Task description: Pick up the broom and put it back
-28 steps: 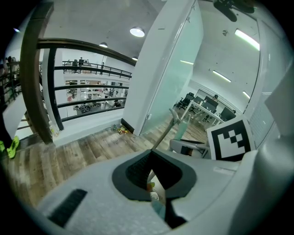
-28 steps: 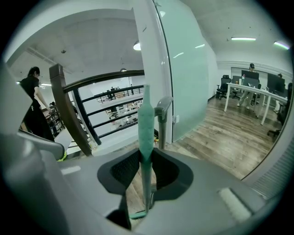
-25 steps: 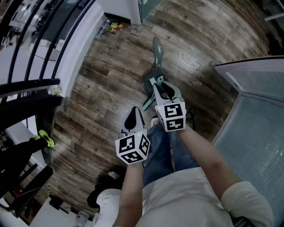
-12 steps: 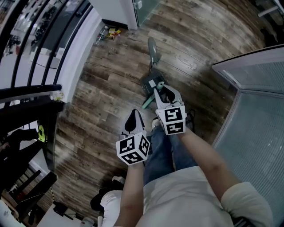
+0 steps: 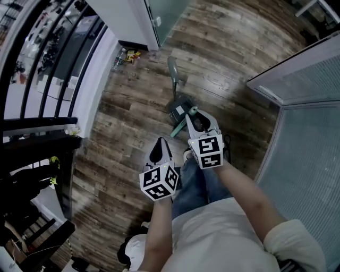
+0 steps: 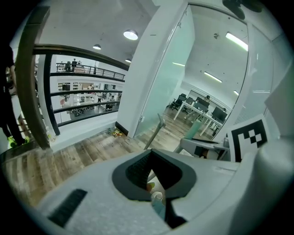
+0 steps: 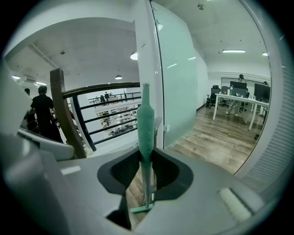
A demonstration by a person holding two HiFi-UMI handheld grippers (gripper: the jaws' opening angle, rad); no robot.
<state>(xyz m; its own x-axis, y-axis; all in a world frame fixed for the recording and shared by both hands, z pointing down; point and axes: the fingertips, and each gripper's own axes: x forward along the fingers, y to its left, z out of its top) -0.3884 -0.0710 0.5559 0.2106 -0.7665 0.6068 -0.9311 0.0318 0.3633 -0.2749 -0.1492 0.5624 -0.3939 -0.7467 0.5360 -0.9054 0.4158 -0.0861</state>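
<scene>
The broom's pale green handle (image 7: 146, 124) stands upright between the jaws of my right gripper (image 7: 146, 155), which is shut on it. A green crossbar shows low down below the jaws. In the head view the right gripper (image 5: 192, 112) holds the green stick (image 5: 177, 125) slanting down to the left above the wooden floor. Just beyond it a grey long-handled dustpan (image 5: 179, 105) stands upright. My left gripper (image 5: 161, 142) hangs beside the right one, nearer to me, jaws together and nothing in them (image 6: 151, 152). The dustpan's handle (image 6: 155, 132) shows beyond it.
A black railing (image 5: 48, 125) runs along the left. A glass door (image 5: 170, 10) and white wall stand ahead, with small items (image 5: 130, 53) on the floor at the wall's foot. A frosted partition (image 5: 308, 133) fills the right. A person in black (image 7: 43, 112) stands at the railing.
Both grippers have risen a little above the floor, the right one still gripping the broom handle. The dustpan has stayed in place and now sits farther below them.
</scene>
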